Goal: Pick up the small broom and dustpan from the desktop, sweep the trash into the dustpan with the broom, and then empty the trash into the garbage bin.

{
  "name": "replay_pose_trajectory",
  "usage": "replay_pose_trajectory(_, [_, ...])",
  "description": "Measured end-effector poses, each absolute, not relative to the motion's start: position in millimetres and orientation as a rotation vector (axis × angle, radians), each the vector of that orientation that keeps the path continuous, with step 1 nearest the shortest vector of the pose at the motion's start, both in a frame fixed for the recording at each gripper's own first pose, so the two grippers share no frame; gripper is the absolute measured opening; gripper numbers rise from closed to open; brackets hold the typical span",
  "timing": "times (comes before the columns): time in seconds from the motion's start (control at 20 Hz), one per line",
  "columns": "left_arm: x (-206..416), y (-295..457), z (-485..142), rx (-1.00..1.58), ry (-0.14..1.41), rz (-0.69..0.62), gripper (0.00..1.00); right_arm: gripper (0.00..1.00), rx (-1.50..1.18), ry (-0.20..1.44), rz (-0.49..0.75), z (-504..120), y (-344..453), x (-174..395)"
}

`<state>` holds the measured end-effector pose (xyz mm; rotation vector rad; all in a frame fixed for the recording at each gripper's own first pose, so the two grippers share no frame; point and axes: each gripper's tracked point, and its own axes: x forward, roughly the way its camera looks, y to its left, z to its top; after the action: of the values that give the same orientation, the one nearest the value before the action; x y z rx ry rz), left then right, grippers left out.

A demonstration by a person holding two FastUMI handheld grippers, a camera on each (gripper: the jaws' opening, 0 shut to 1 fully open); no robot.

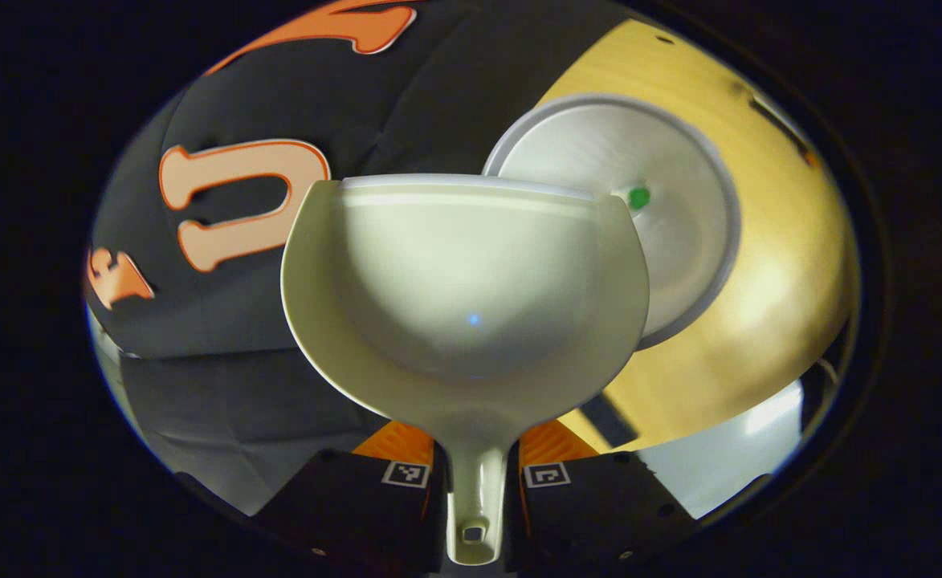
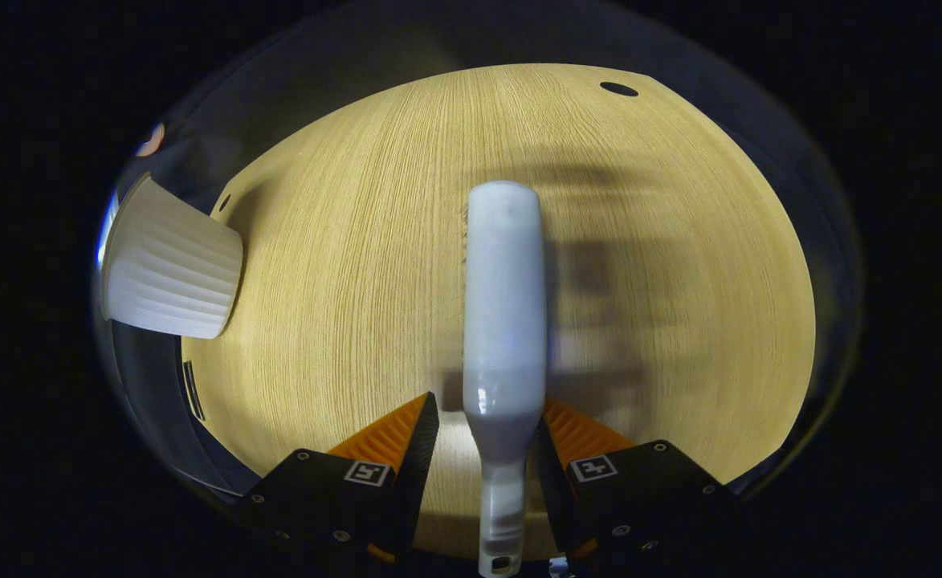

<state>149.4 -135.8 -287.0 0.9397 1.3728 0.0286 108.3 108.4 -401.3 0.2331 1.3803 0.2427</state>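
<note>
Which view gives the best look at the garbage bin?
The left gripper view: the garbage bin is seen from above, open mouth and inside showing, with a small green scrap in it, partly behind the dustpan. The right gripper view catches its ribbed outer wall at the left edge.

A recording booth set up as a home desk is showing here: black cloth [image 1: 222, 321] is hanging as a wall behind a pale wood-grain desktop [image 2: 358, 265], and a white ribbed garbage bin [image 2: 169, 273] is standing at its edge.
</note>
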Motion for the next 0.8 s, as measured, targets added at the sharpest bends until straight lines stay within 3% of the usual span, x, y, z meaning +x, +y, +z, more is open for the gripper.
replay_pose_trajectory(0.1, [149.4,-175.7,-306.7,0.799,1.33,-0.017,0.28,0.67,0.228,1.383,0.244,-400.5,107.8,107.7])
replay_pose_trajectory(0.4, [165.8,-216.4,-335.8,0.541,1.148,0.002,0.28,0.66,0.199,1.38,0.242,-397.3,103.4,103.4])
replay_pose_trajectory(0.8, [144.8,-386.1,-414.0,0.008,1.197,-0.227,0.28,0.66,0.234,1.331,0.218,-384.5,94.6,108.4])
